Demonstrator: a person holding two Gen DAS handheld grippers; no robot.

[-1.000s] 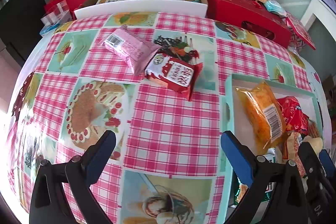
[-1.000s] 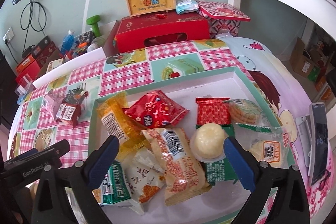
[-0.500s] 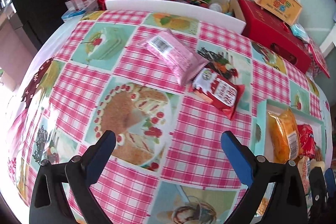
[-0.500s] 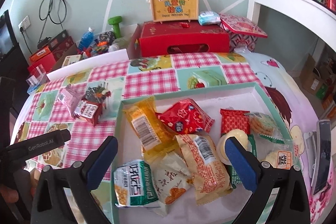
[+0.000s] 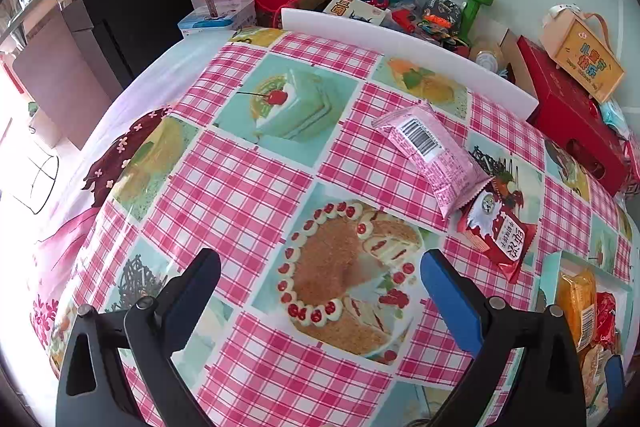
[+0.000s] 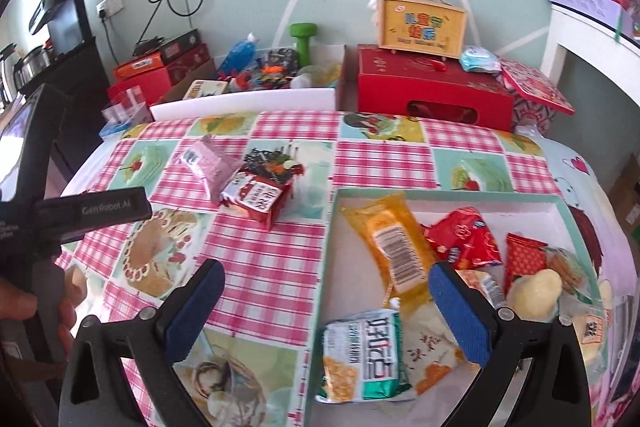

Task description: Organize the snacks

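Left hand-held gripper (image 5: pixel 320 291): jaws wide apart, empty, above counter (image 5: pixel 248 187) | right hand-held gripper (image 6: pixel 326 301): jaws wide apart, empty, over tray (image 6: pixel 332 227) edge | tray: orange packet (image 6: pixel 394 247), red packet (image 6: pixel 466 239), green packet (image 6: pixel 364 359) | counter: pink packet (image 5: pixel 430 155) touching red carton (image 5: pixel 498 237).

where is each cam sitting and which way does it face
Left wrist: on the left tongs, open, facing across the tablecloth at the pink packet and red packet.
Right wrist: on the right tongs, open, facing the tray; left tongs and a hand at its left edge.
Shared: both packets, the tray, the red box.
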